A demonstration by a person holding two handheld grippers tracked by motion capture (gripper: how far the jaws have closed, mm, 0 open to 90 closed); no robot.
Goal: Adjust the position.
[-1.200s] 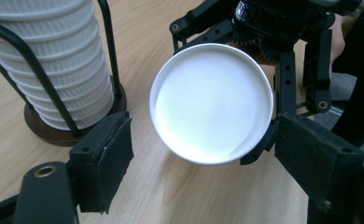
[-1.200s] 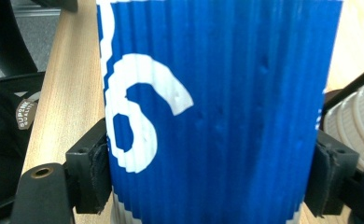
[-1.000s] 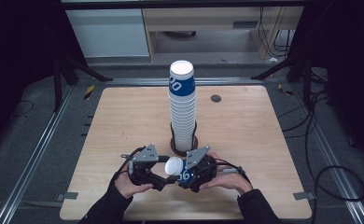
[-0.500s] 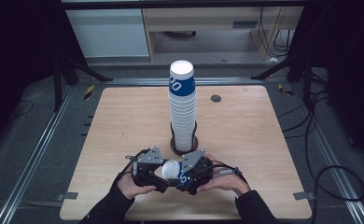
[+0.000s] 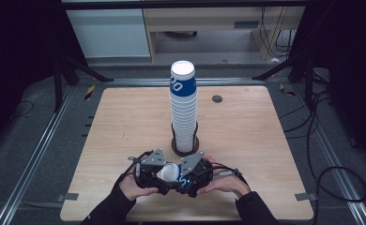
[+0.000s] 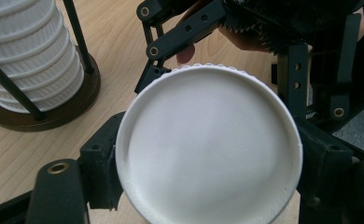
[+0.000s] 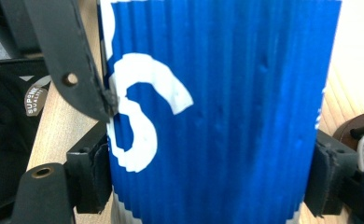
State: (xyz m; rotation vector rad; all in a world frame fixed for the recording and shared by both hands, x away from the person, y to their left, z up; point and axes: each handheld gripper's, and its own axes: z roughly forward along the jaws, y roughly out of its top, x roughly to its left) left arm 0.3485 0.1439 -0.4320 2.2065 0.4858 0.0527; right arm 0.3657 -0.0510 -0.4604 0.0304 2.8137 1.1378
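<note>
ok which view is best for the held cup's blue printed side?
Right gripper view: the cup shows its ribbed blue sleeve and white print close up, between the pads of the right gripper. Left gripper view shows the cup's white round end, no print. High view shows it small, between both grippers.

This place looks like a lab set up for recording, not a home. A bare wooden tabletop [image 5: 125, 140] stands on a dark grey floor [image 5: 26, 164] between metal rails [image 5: 35, 154], with black stand legs [image 5: 73, 65] at both sides. Black cables [image 5: 331, 178] lie loose on the floor. Behind it are a plain white cabinet [image 5: 110, 33] and a light wooden desk [image 5: 204, 23]. The surroundings are dark.
</note>
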